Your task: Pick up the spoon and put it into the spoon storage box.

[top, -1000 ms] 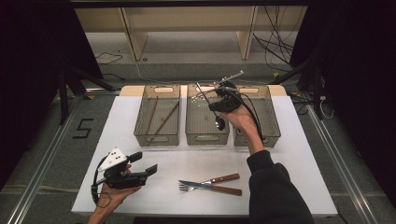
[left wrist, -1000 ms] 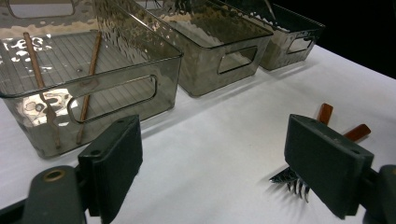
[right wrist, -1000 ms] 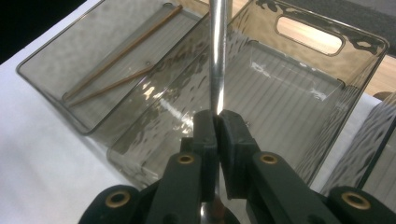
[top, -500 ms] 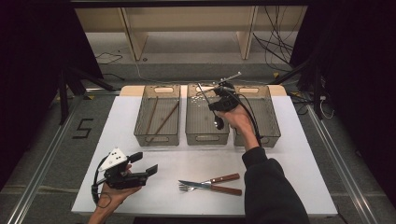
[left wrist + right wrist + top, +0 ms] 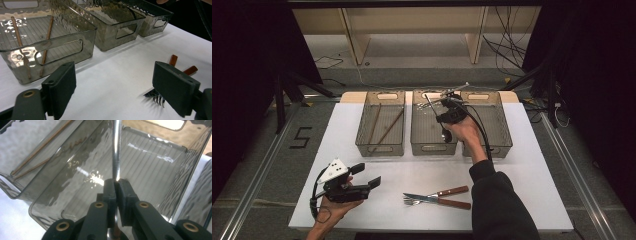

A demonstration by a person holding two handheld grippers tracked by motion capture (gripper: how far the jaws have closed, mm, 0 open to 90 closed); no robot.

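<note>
The right gripper (image 5: 443, 107) is up over the middle bin (image 5: 433, 145) of three smoky plastic ones, its jaws pinched tight on the handle of a metal spoon (image 5: 116, 150); the shiny stem runs up from between the pads, above the bin's ribbed floor. The left bin (image 5: 380, 142) has two wooden chopsticks (image 5: 387, 131) lying in it. Down at the near edge, the left gripper (image 5: 362, 181) rests low on the white table (image 5: 522, 170), jaws wide apart and holding nothing. A fork (image 5: 432, 195) and a wooden-handled knife (image 5: 443, 201) lie crossed just to its right.
</note>
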